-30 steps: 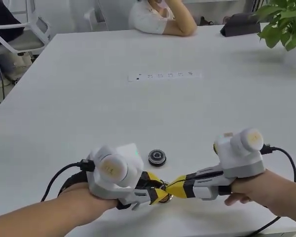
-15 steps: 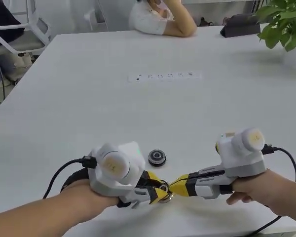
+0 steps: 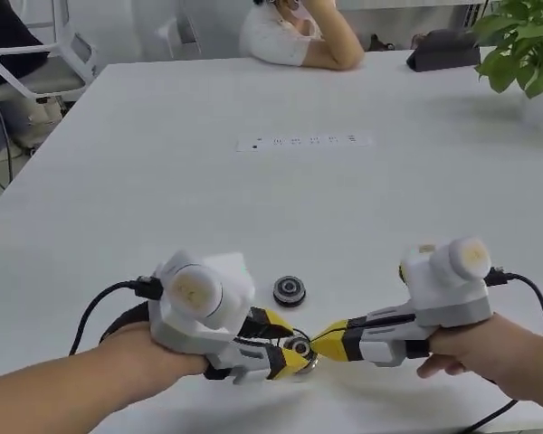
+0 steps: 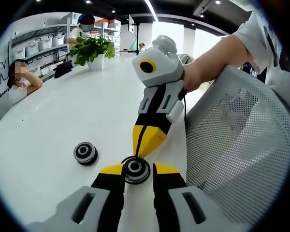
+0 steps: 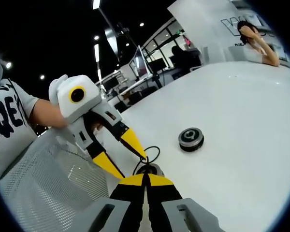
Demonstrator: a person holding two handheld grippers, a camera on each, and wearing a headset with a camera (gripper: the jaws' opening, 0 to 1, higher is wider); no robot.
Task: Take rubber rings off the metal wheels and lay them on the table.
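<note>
One wheel [image 4: 136, 170], axle up, tight in left claw [image 4: 138, 170]; right claw [image 5: 145, 178] tight on its ring [image 5: 157, 151].

Spare wheel [image 3: 289, 290] near front edge; power strip [image 3: 296, 141] mid-table; bare table [image 3: 163, 208] between, passable.

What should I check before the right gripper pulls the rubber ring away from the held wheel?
1. Left gripper clamped on held wheel: ok.
2. Right gripper shut on rubber ring: ok.
3. Ring loop lifted off the wheel: ok.
4. Ring wholly free of the wheel: not ok.
5. Second wheel apart from both grippers: ok.
6. Bare table for laying the ring: ok.
</note>
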